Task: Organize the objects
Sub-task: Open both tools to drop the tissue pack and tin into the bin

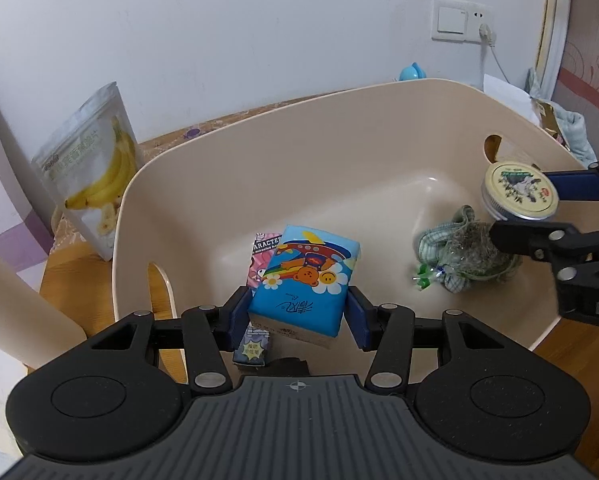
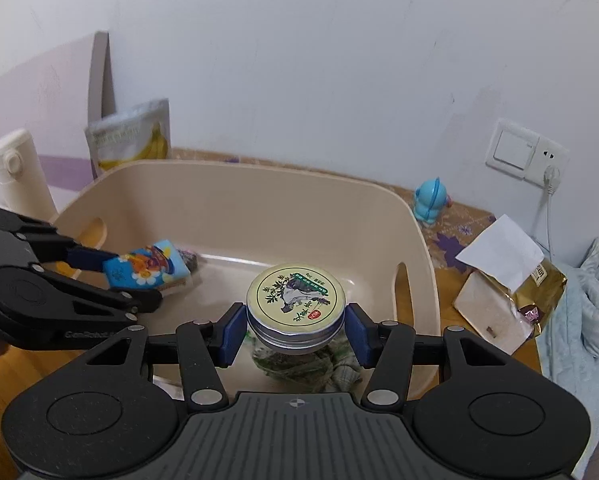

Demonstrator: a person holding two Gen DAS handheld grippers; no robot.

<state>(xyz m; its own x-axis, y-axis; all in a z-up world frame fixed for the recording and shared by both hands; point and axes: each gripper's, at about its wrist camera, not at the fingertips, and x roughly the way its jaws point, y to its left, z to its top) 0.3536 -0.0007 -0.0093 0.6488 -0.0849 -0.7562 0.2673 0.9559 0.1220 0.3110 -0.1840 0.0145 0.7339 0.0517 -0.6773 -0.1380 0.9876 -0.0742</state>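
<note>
Two hand-held grippers are seen, each clenched on one thing above a single beige plastic tub (image 1: pixel 339 128). The left hand-held gripper (image 1: pixel 297 316) is closed on a blue tissue pack (image 1: pixel 305 280) printed with a cartoon bear; the pack is pinched at its near end by both blue pads and juts forward over the inside of the tub. The right hand-held gripper (image 2: pixel 295 330) is closed on a round tin (image 2: pixel 296 304) with a pale printed lid, gripped by its metal sides and held above the tub floor.

Three further things are counted in the tub. A pink-and-black printed packet (image 1: pixel 261 258) lies just ahead and left of the left hand-held gripper, mostly covered by the tissue pack. A small dark box (image 1: pixel 252 347) sits under the left pad, with its lower part cut off by the gripper body. A green checked cloth bundle (image 1: pixel 455 252) lies directly beneath the tin; its contents cannot be made out.

Outside the tub, on the worktop (image 2: pixel 455 236), one banana-printed pouch (image 1: pixel 95 168) stands against the wall beyond and left of the left hand-held gripper. One small blue toy figure (image 2: pixel 429 202) stands beyond and right of the right hand-held gripper, and one gold bag (image 2: pixel 539 292) with a white sheet over it lies further right. One cream bottle (image 2: pixel 17 172) is seen at the far left, partly hidden by the left hand-held gripper. The small print on the tin's lid is too fine to read.
</note>
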